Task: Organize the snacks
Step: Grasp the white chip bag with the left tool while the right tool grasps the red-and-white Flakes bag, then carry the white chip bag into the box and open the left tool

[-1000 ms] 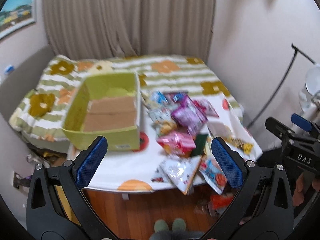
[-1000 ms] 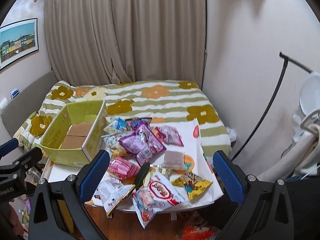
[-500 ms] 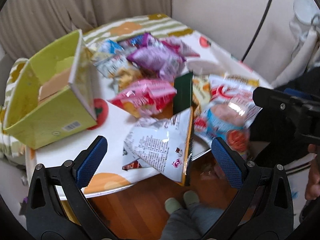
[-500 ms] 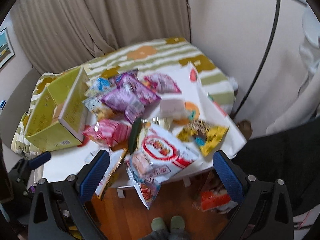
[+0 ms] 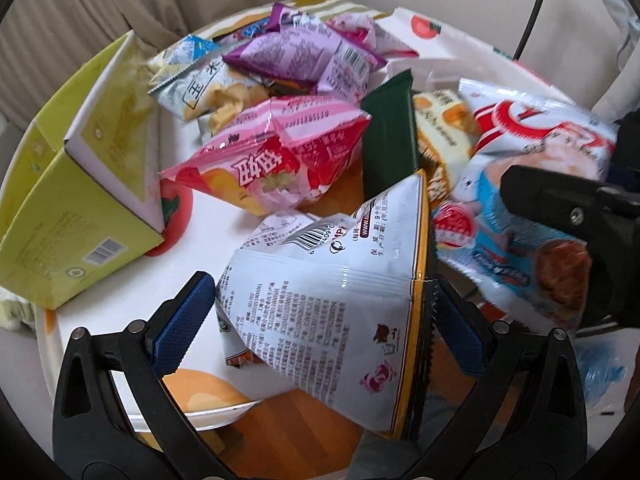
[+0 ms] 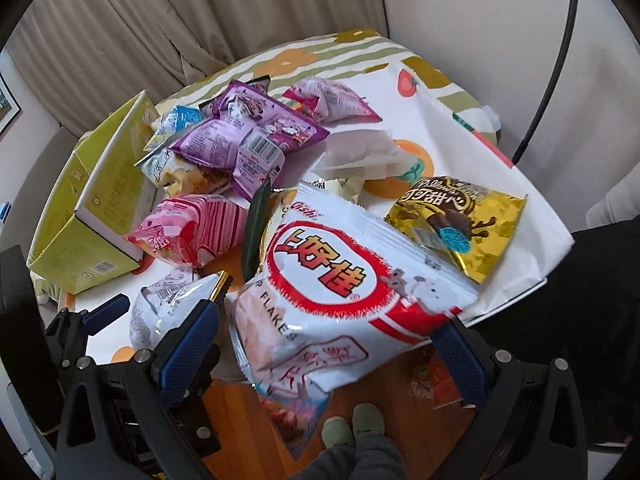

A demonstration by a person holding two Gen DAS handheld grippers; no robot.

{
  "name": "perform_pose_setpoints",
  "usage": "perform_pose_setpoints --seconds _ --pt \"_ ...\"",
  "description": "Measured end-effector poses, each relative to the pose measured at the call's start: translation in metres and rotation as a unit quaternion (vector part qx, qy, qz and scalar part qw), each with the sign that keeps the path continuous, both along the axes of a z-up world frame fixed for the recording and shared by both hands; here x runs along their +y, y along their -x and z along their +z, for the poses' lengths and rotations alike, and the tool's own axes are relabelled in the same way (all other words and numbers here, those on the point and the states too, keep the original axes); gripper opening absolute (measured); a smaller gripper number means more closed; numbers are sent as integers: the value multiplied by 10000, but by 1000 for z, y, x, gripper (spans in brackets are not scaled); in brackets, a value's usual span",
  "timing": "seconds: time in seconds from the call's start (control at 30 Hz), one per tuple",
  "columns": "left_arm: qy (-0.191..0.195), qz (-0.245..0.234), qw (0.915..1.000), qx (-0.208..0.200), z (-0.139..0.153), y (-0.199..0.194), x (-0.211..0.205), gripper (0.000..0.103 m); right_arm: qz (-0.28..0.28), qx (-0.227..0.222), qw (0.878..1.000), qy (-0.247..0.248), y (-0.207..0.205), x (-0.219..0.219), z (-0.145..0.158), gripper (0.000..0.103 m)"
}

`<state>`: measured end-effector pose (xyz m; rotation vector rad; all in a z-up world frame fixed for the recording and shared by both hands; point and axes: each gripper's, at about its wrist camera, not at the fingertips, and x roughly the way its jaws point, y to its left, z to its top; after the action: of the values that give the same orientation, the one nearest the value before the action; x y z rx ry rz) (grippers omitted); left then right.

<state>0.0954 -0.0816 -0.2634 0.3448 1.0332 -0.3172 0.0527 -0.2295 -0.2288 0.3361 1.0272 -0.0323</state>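
Note:
A pile of snack bags lies on a low white table (image 5: 120, 304). My left gripper (image 5: 320, 320) is open, its blue pads on either side of a white bag with a yellow edge (image 5: 344, 280) that overhangs the front edge. My right gripper (image 6: 324, 344) is open around a large white and red Oishi bag (image 6: 332, 280), also overhanging the edge. A pink bag (image 5: 272, 156), purple bags (image 6: 248, 136) and a gold bag (image 6: 456, 216) lie further in. A yellow-green cardboard box (image 5: 80, 208) stands open at the left.
A bed with a striped flowered cover (image 6: 320, 52) lies behind the table, against curtains. A black stand pole (image 6: 556, 60) rises at the right. Wooden floor, my slippers (image 6: 352, 428) and a fallen packet (image 6: 436, 380) are below the table edge.
Both grippers have moved forward and down to the table's front edge. Each one now has a snack bag between its open fingers.

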Motion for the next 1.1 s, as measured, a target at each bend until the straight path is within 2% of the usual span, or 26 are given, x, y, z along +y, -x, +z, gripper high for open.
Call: perform_pose_setpoints --seconds 0.17,0.23,0.43,0.63,0.8,1.1 --pt "-127 41 9999 -41 -3 -6 4 89 69 62 9999 -99 -5 2 -7 99" --pt "-101 46 9999 -12 -3 -7 6 83 134 75 9998 -115 -7 3 -8 96" --pt "-146 23 9999 28 -2 -3 2 75 329 89 9993 -147 -12 9 -11 81" --pt "-75 102 9999 41 3 1 4 70 433 79 9987 -242 -11 9 -12 65" --pt "-49 186 9998 33 8 6 6 69 433 -28 9987 -260 -7 7 -6 61" --pt "-62 428 9989 -161 37 23 10 69 494 -254 9979 -344 -3 -2 14 60"
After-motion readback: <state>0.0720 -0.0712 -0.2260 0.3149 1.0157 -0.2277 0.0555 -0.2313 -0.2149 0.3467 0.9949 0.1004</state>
